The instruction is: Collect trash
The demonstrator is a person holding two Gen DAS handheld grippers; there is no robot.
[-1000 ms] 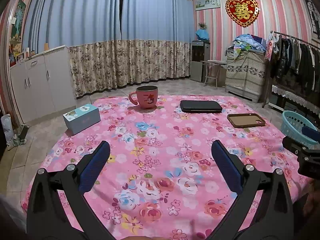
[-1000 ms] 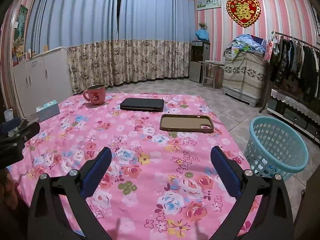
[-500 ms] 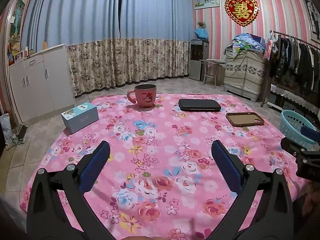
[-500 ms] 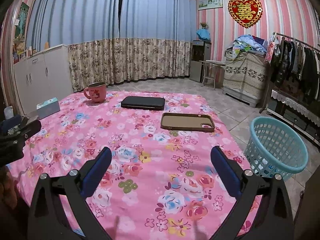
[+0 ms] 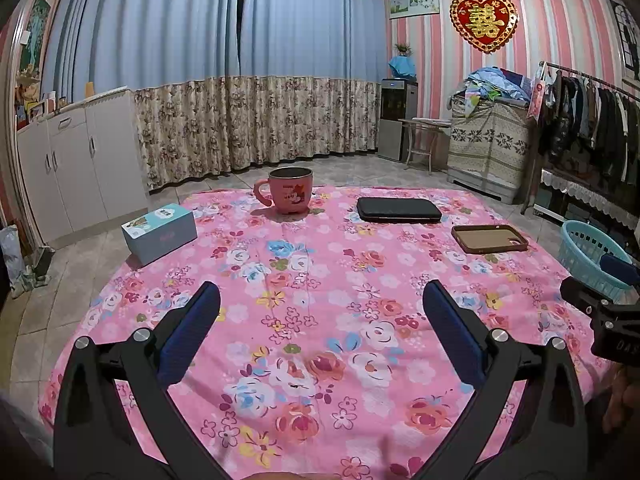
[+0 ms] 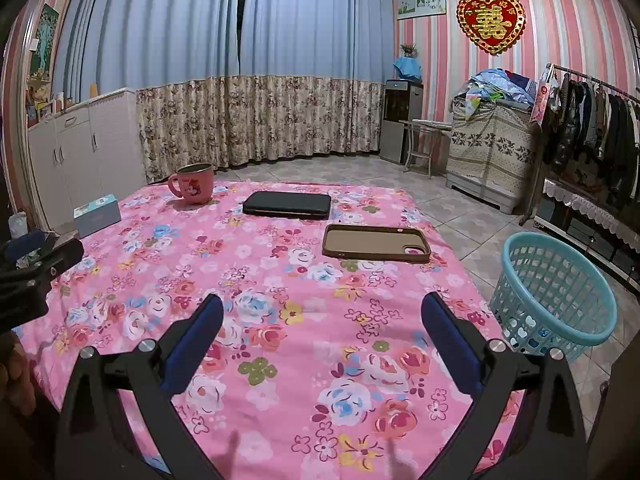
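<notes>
You hold the left gripper (image 5: 320, 304) above the near part of the table covered with a pink flowered cloth (image 5: 320, 280), and its two blue-padded fingers (image 5: 192, 332) stand wide apart with nothing between them. You hold the right gripper (image 6: 322, 316) in the same way over the near right part of the cloth, its blue fingers (image 6: 448, 340) also spread wide and holding nothing. On the cloth you can see a pink mug with a cartoon picture (image 5: 289, 195) at the far side, a flat black rectangular case (image 5: 398, 210) to the right of the mug, and a brown phone case lying with its inside up (image 6: 375, 243) nearer to you than the black case. A light blue tissue box (image 5: 160, 232) sits at the left edge of the table. The round light blue plastic basket with holes (image 6: 556, 292) stands on the tiled floor just beside the right side of the table, near the right gripper. I cannot tell which thing on the table is the trash; no crumpled paper or wrapper is clear in these views. In the left view the right gripper shows at the right border, in front of the basket.
</notes>
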